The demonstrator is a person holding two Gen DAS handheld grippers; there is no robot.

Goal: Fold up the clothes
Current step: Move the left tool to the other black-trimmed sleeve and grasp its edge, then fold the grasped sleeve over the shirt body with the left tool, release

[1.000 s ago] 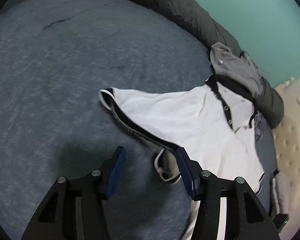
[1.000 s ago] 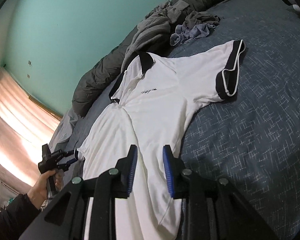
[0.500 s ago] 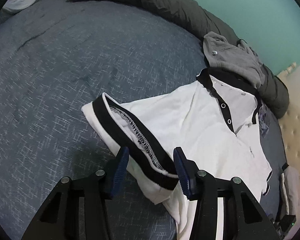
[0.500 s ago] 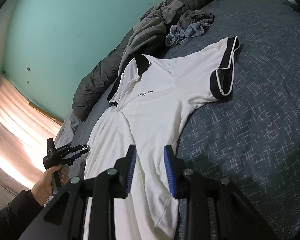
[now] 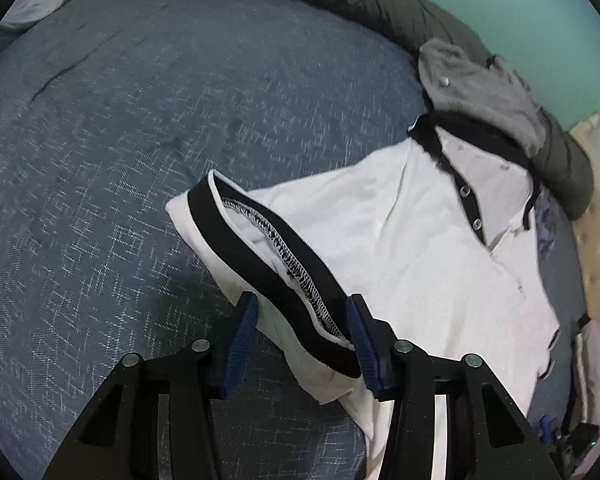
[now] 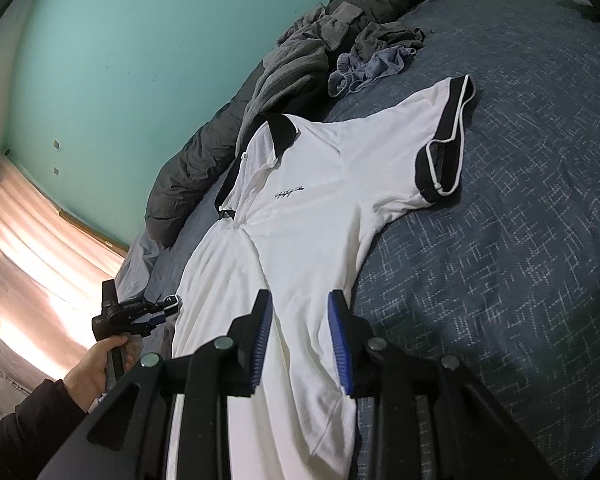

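Observation:
A white polo shirt (image 6: pixel 312 216) with black collar and black sleeve cuffs lies front up on a blue bedspread (image 6: pixel 520 260). In the left wrist view the shirt (image 5: pixel 400 240) shows its near sleeve, and the black cuff (image 5: pixel 284 268) runs between the fingers of my left gripper (image 5: pixel 302 316), which is open around it. My right gripper (image 6: pixel 300 316) is open, with the shirt's side hem between its fingers. My left gripper (image 6: pixel 168 308) also shows in the right wrist view, held in a hand at the shirt's far side.
A dark grey duvet (image 6: pixel 204 156) lies rolled along the teal wall. Grey clothes (image 6: pixel 300 56) and a bluish crumpled garment (image 6: pixel 372 64) lie beside the collar. A grey garment (image 5: pixel 480 92) lies above the collar in the left wrist view.
My left gripper has moved in over the near sleeve, so the black cuff now sits between its fingers. My right gripper has moved slightly forward along the shirt's side.

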